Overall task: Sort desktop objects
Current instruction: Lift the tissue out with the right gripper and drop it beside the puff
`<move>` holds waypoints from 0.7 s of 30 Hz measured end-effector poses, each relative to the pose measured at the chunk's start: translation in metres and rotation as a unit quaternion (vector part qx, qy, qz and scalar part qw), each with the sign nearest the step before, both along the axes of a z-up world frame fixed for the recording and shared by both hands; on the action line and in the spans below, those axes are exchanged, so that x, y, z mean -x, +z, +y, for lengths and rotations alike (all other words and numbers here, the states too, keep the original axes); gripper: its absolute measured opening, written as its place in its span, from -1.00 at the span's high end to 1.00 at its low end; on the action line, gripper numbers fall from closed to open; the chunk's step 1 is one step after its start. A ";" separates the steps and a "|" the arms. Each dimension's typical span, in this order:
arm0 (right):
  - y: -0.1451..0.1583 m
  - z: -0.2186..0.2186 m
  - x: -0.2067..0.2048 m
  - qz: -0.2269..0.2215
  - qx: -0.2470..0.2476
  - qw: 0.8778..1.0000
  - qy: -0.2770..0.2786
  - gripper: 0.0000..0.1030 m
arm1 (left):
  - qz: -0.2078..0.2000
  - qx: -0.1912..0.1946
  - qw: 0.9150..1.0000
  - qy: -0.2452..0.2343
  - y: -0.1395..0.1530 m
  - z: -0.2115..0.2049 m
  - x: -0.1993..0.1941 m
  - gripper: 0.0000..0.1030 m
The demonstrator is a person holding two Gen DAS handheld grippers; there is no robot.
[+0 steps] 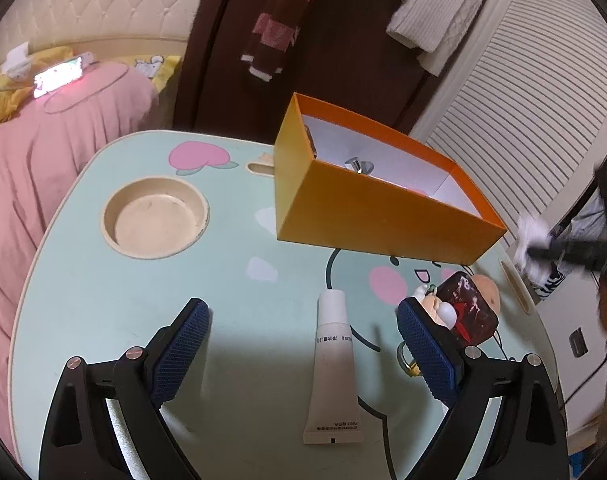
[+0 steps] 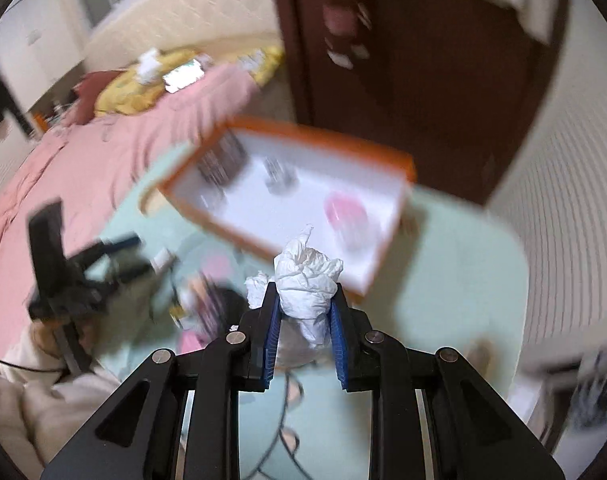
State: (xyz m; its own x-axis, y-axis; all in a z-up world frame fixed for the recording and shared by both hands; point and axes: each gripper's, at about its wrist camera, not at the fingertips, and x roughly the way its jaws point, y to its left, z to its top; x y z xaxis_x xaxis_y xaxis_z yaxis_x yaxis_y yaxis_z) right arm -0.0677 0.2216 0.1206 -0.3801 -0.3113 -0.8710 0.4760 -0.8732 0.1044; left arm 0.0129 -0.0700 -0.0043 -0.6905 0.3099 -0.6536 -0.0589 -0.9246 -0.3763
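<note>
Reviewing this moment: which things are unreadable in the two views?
- Orange box contents: the left wrist view's near wall hides most; the right wrist view blurs them.
- Figurine pile: partly behind a pad of the left hand-held gripper.
- Tube print: too small.
- Crumpled tissue in the right hand-held gripper: lower part hidden between the pads.

Right wrist view motion-blurred: orange box [image 2: 287, 196] contents unresolved, a pink blob and dark smears. Left wrist view: right claw [image 1: 543, 248] smeared at right edge; small figurine [image 1: 443, 304] partly hidden behind a pad.
</note>
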 end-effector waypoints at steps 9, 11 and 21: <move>-0.056 0.012 -0.017 -0.040 -0.043 0.997 -0.049 0.37 | 0.000 0.000 1.000 0.008 -0.001 -0.002 -0.001 -0.84; -0.060 0.010 -0.020 -0.035 -0.061 0.996 -0.054 0.35 | 0.000 0.000 1.000 0.009 -0.001 -0.002 -0.001 -0.84; -0.015 0.028 -0.047 0.072 -0.010 0.993 -0.088 -0.51 | 0.016 -0.001 1.000 0.010 0.008 -0.001 -0.005 -0.84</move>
State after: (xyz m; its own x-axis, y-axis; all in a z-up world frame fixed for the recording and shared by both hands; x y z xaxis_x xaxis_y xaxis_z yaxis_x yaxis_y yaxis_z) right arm -0.0211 0.2496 0.1059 -0.5491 -0.2114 -0.8086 0.3239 -0.9457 0.0273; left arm 0.0179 -0.0712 0.0038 -0.7167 0.2975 -0.6307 -0.0527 -0.9250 -0.3763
